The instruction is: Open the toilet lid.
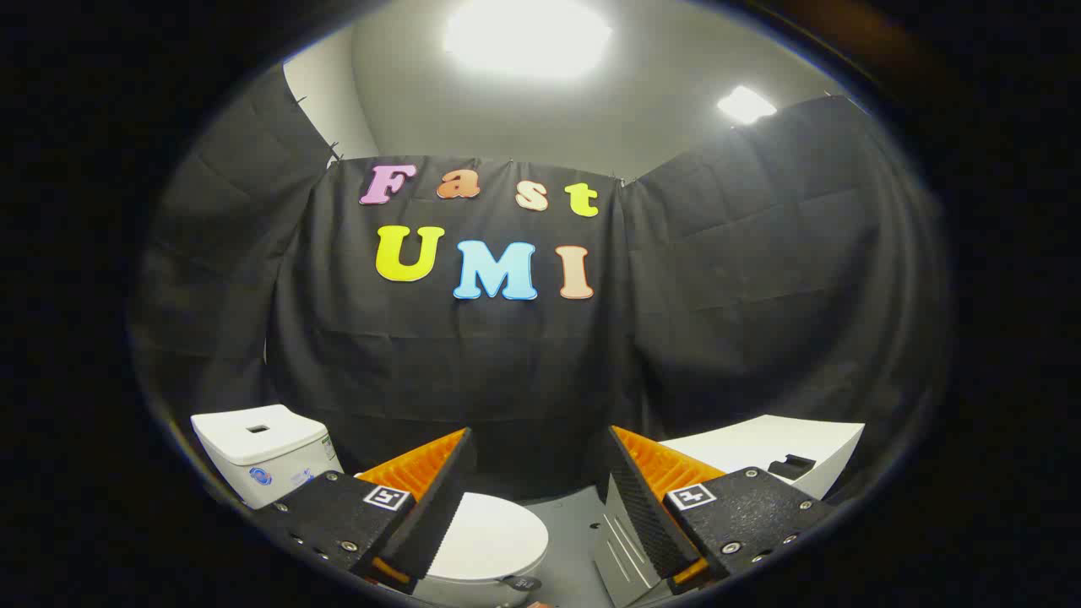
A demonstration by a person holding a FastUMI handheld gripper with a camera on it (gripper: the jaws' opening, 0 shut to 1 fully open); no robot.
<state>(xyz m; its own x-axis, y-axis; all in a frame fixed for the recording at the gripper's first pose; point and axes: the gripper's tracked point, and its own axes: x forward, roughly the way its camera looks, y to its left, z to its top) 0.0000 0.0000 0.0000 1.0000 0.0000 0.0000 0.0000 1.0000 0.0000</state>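
Approach step — the gripper (537, 473) hangs spread wide, grasping nothing. The lid (490, 534) lies closed below, at seven o'clock of the gap, tank (258, 447) at nine. Next: dip down, get a finger under the lid's front edge.

A grey floor (574, 540) is seen below the spread gripper (536, 481); on it a white toilet (486, 540) stands, lid down.

The left finger (422, 507) covers the toilet lid's (490, 536) edge at nine o'clock. The cistern's (262, 452) base sits hidden behind the gripper (536, 498) body. The white counter's (760, 443) small dark object (792, 464) is too small to identify.
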